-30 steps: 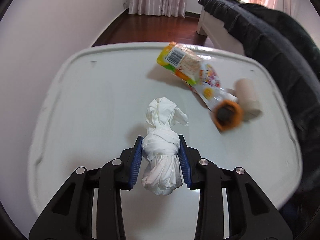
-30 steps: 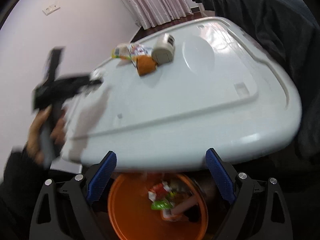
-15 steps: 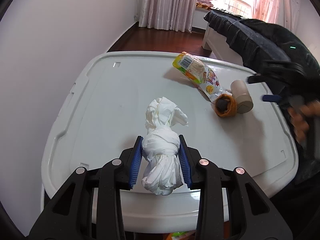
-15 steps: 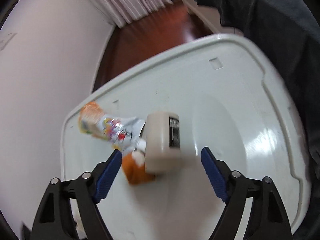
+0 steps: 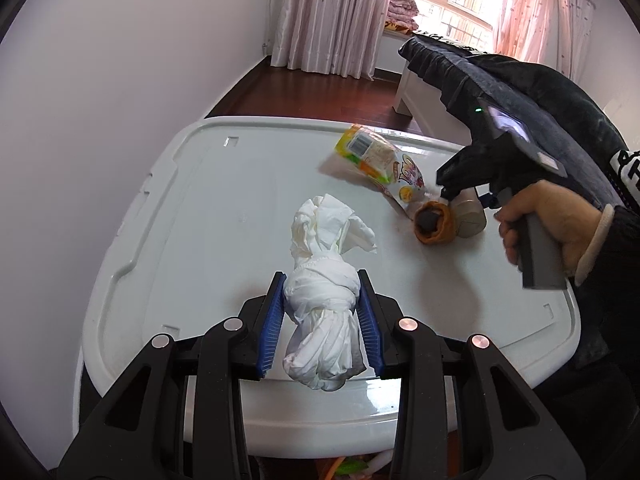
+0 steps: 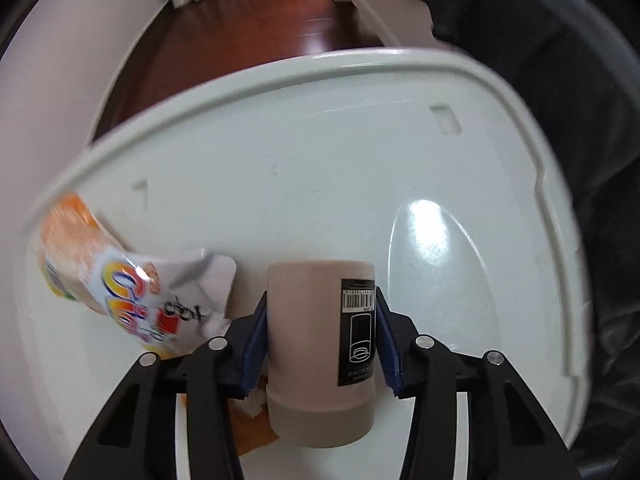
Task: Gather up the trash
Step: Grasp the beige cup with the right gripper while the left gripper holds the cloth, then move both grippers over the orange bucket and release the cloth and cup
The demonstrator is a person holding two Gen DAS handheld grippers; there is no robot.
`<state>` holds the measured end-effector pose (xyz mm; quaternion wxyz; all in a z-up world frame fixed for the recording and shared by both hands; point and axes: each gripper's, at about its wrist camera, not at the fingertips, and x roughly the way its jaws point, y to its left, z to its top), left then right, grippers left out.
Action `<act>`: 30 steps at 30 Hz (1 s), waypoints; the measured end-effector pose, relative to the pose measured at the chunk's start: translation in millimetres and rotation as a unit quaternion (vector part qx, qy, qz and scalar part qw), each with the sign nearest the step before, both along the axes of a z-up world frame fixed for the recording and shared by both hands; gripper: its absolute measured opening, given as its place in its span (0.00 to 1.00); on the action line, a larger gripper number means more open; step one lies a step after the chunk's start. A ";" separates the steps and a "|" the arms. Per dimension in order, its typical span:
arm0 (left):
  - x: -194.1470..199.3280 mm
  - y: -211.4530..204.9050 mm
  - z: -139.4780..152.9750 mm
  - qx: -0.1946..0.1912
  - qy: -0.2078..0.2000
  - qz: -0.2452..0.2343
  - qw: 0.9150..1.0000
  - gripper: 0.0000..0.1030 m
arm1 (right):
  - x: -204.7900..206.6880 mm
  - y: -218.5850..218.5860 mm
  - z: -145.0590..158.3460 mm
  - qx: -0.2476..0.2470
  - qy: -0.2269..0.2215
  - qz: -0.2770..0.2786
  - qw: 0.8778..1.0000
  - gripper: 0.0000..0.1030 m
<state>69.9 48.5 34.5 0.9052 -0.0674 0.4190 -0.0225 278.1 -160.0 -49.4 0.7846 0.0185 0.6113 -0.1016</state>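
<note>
White and glossy, the tabletop (image 5: 208,216) fills most of what I see, with a pale wall on one side and a dark floor and curtains beyond it

Nearest to me, my left gripper (image 5: 322,320) is clamped on a knotted wad of white tissue (image 5: 324,312), which hangs over the table's near edge; its long axis runs away from me, with the loose ruffled end pointing toward the far rim. Just under that edge I can make out a sliver of mixed colours, perhaps a bin with rubbish in it, though too little shows to be sure. By my judgement this piece is picked up and only needs dropping

Further across the table, my right gripper (image 6: 320,336) has just been closing, and its blue pads now sit against both sides of a beige cylindrical container (image 6: 320,352). It lies on its side, its long axis running along my fingers. Whether it has left the table I cannot tell

Touching the container on its left is a small orange piece (image 5: 434,226). Beyond that, toward the far rim, lies a crinkled snack packet (image 5: 384,164), lengthwise and slanted. Those two remain to be collected
</note>
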 end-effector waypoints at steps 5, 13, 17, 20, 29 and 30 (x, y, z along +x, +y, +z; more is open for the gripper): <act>3.4 1.2 -5.3 -0.010 0.010 0.001 1.000 0.33 | -24.9 5.6 1.5 -0.023 -0.027 0.029 0.999 0.45; 5.3 5.2 -15.0 -0.041 0.010 -0.003 0.999 0.33 | -94.8 -52.9 48.6 0.083 -0.110 0.044 0.989 0.45; -4.3 -4.2 -8.2 -0.028 -0.016 -0.016 0.999 0.33 | -158.4 -70.6 83.9 0.147 -0.153 0.070 0.975 0.45; -21.9 -18.9 5.9 -0.010 -0.033 -0.030 0.999 0.33 | -208.6 -70.2 103.9 0.168 -0.181 0.104 0.963 0.45; -90.7 -49.1 51.0 0.002 -0.048 -0.071 0.996 0.33 | -333.0 -39.9 140.2 0.170 -0.274 0.186 0.928 0.45; -97.8 -51.9 50.8 0.006 -0.049 -0.072 0.996 0.33 | -343.0 -38.8 139.5 0.168 -0.279 0.188 0.926 0.45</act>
